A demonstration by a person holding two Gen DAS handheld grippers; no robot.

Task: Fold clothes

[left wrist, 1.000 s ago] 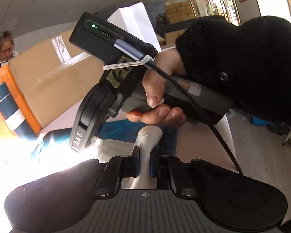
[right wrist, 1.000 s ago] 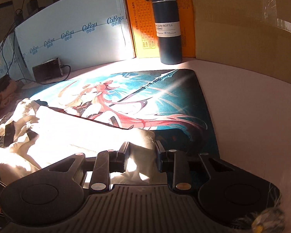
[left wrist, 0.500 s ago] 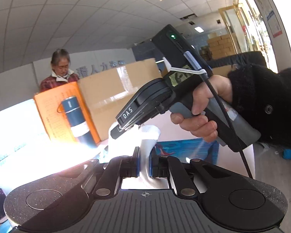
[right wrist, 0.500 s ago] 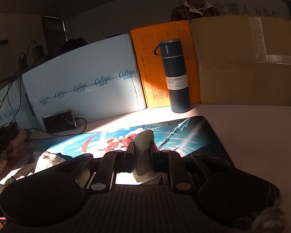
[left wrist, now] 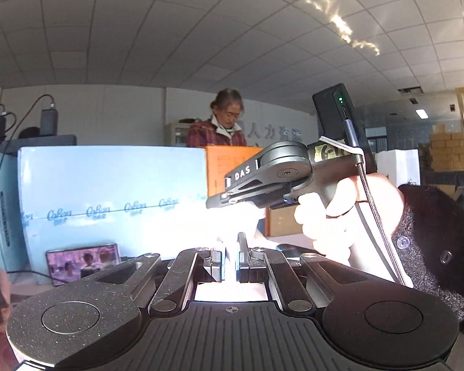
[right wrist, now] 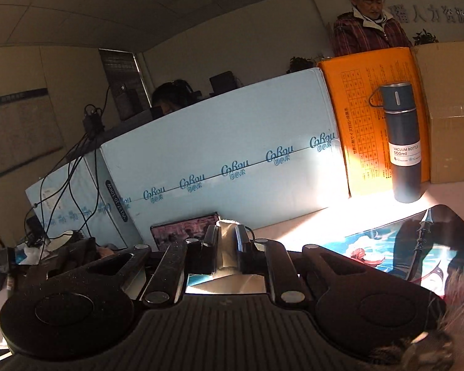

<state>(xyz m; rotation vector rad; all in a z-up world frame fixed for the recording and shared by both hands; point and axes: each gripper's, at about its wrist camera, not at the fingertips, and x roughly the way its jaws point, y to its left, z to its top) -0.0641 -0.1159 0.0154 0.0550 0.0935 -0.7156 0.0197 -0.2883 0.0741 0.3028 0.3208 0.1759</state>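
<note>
A white garment (left wrist: 232,225) is pinched in both grippers and held up off the table. My left gripper (left wrist: 230,262) is shut on a bright, overexposed fold of it. My right gripper (right wrist: 226,247) is shut on another fold of the garment (right wrist: 227,247), which stands up between its fingers. In the left wrist view the right gripper's body (left wrist: 272,176) shows from the side, held by a hand (left wrist: 340,216) in a black sleeve. Most of the garment hangs below both views and is hidden.
Pale blue boxes (right wrist: 219,160), an orange box (right wrist: 371,117) and a brown carton (right wrist: 448,108) line the table's far edge. A dark vacuum bottle (right wrist: 403,145) stands by the printed mat (right wrist: 386,250). A phone (left wrist: 82,261) leans against the blue box. A person (left wrist: 222,123) stands behind.
Both grippers have risen from the table and tilted up, lifting the garment with them. The views swung from mat and cloth toward the boxes and ceiling.
</note>
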